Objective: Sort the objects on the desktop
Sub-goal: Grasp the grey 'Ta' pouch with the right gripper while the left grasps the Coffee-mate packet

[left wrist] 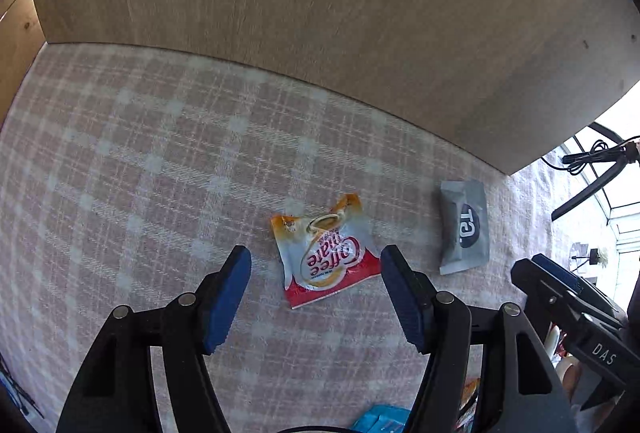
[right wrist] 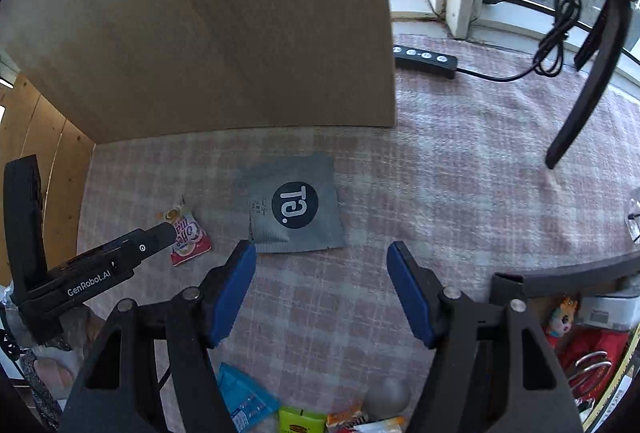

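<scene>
We hold two black grippers with blue finger pads over a table covered in a pink and white plaid cloth (left wrist: 120,161). A tall, plain wooden board (left wrist: 320,13) stands upright at the far edge of the work area, like a backdrop.

Our left gripper (left wrist: 316,293) has its fingers spread wide and holds nothing. It hovers just near of a small crumpled red, white and orange coffee creamer sachet (left wrist: 326,257), which lies flat on the cloth, framed between the two pads. That framing suggests we are lining up to pick it.

Our right gripper (right wrist: 322,291) is likewise spread wide and empty. It points at a flat square grey foil packet with a black circular logo (right wrist: 294,207), lying on the cloth just far of its left pad, to the right of the creamer sachet. The two packets sit apart, each with room around it, so either can be taken without disturbing the other.

At the near edge lies a loose heap of other items: a light blue wrapper (right wrist: 244,399), a yellow-green packet (right wrist: 300,419) and an orange one beside it. We judge these are waiting to be sorted. Far right, a black power strip (right wrist: 426,59) and its cable lie by the window.
</scene>
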`<state>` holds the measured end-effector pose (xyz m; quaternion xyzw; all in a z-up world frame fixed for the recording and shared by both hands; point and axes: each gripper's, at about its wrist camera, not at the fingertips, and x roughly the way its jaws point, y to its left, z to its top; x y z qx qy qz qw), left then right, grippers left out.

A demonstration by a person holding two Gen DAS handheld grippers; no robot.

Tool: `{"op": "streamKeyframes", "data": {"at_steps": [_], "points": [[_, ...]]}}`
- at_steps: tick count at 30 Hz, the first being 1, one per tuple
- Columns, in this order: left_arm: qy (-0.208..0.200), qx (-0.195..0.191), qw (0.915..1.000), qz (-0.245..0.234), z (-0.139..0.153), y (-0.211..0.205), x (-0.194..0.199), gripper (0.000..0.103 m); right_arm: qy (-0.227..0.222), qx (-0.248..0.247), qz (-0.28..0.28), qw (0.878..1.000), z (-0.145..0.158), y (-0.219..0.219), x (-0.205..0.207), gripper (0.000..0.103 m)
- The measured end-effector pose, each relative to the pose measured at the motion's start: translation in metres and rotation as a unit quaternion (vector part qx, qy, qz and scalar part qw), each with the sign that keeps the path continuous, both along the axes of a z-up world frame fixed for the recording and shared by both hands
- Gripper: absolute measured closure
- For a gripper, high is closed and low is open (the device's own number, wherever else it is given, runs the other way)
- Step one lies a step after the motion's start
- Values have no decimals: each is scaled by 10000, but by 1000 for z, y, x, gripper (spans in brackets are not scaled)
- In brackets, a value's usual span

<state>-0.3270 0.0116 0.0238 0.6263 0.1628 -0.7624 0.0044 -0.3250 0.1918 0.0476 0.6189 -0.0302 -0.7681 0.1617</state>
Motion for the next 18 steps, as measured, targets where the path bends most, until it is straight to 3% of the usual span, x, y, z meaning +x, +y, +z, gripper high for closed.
{"op": "streamKeyframes", "data": {"at_steps": [6, 10, 15, 18], "points": [[-63, 157, 9998, 119, -14, 0, -8, 38, -107, 139, 75, 9998, -20, -23, -17, 36], [1, 96, 9998, 164, -15, 3, -13, 32, -164, 159, 47, 9997, -26, -28, -27, 36], [99, -175, 9996, 195, -17, 9, -18, 32, -229, 216, 22, 9995, -35, -29, -40, 35], [105, -495, 9987, 27, -19, 18, -19, 32, -143, 210, 8, 9997, -36, -26, -45, 27]]}}
